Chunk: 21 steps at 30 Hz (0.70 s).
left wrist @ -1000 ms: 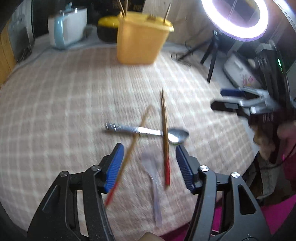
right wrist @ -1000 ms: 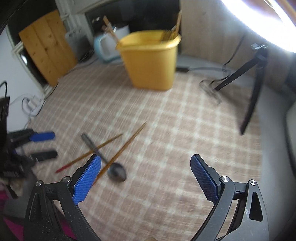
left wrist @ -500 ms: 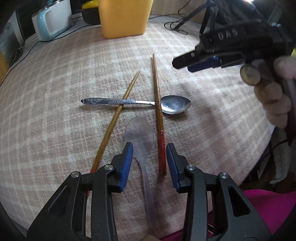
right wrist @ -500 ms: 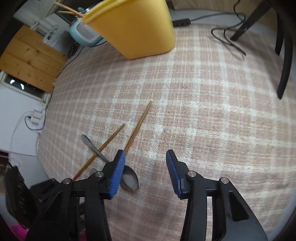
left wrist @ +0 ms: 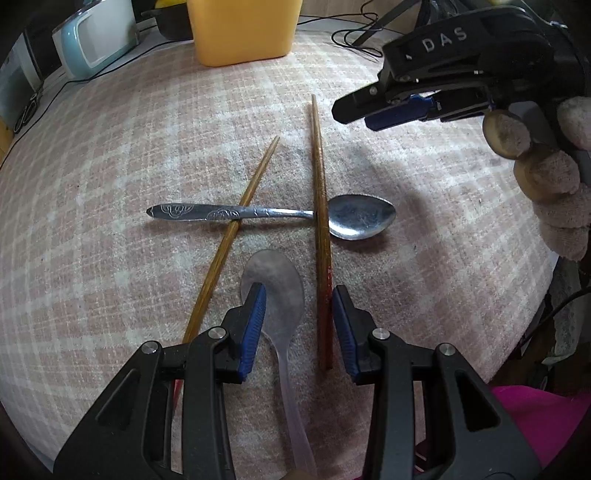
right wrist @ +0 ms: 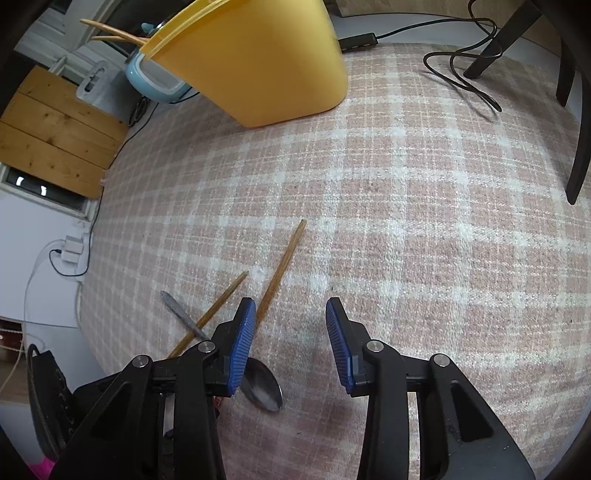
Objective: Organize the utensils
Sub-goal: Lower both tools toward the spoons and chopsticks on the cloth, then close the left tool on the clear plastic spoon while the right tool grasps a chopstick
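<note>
A metal spoon (left wrist: 354, 219) lies across two wooden chopsticks, one on the left (left wrist: 236, 229) and one on the right (left wrist: 320, 206), on the checked cloth. A clear plastic spoon (left wrist: 277, 291) lies nearer me. My left gripper (left wrist: 298, 325) is open, low over the plastic spoon's bowl and the right chopstick's red end. My right gripper (right wrist: 290, 345) is open and empty above the metal spoon's bowl (right wrist: 263, 387); it also shows in the left wrist view (left wrist: 373, 110). The yellow utensil bin (right wrist: 255, 62) stands at the back.
A blue and white appliance (left wrist: 92, 40) stands at the back left beside the bin (left wrist: 242, 29). Cables (right wrist: 461, 70) and black tripod legs (right wrist: 576, 110) lie at the back right. The table edge runs close behind the plastic spoon's handle.
Both grippers have dropped closer to the utensils and narrowed their jaws. My left gripper came down over the plastic spoon. My right gripper moved in over the metal spoon.
</note>
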Motion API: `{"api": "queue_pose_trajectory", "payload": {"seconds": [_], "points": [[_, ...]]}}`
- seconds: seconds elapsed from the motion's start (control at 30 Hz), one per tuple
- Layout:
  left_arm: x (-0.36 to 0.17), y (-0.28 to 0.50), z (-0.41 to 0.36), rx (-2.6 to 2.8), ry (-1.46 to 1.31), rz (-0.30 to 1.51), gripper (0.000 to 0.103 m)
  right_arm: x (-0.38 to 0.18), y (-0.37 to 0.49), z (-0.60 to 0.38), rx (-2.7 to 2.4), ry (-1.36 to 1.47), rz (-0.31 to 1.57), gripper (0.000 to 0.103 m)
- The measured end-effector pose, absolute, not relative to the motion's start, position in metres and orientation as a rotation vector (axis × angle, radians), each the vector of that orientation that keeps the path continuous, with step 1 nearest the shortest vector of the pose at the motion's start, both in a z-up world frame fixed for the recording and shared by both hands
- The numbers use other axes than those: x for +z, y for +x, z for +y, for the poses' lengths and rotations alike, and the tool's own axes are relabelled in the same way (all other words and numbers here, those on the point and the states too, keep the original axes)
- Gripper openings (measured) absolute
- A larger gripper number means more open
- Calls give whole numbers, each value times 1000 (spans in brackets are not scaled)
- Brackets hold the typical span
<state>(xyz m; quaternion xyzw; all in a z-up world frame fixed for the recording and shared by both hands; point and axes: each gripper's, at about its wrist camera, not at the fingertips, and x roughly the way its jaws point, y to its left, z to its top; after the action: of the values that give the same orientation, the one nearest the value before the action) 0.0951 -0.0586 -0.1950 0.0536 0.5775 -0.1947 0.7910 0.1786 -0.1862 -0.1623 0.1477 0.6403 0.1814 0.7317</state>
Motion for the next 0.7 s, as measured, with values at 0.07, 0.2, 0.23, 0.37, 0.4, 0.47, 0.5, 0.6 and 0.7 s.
{"api": "queue_pose_trajectory", "payload": {"seconds": [0.07, 0.2, 0.23, 0.37, 0.4, 0.47, 0.5, 0.6, 0.7], "points": [[-195, 96, -54, -426, 91, 1244, 38, -163, 181, -185, 401, 321, 1414, 33], [-194, 95, -48, -440, 67, 1238, 38, -166, 182, -178, 395, 313, 1425, 33], [-194, 94, -46, -445, 61, 1238, 38, -167, 183, -175, 391, 313, 1429, 32], [-193, 90, -40, -468, 50, 1237, 38, -175, 188, -167, 365, 309, 1458, 26], [-193, 90, -38, -469, 44, 1238, 38, -178, 189, -165, 355, 308, 1468, 26], [-194, 91, -33, -456, 28, 1238, 38, -182, 191, -158, 347, 303, 1481, 21], [-194, 91, -30, -453, 13, 1240, 38, -182, 191, -154, 339, 292, 1475, 21], [-197, 95, -15, -460, -71, 1251, 28, -182, 193, -143, 327, 263, 1472, 21], [-199, 97, -6, -475, -133, 1259, 22, -182, 194, -129, 308, 219, 1468, 16]]}}
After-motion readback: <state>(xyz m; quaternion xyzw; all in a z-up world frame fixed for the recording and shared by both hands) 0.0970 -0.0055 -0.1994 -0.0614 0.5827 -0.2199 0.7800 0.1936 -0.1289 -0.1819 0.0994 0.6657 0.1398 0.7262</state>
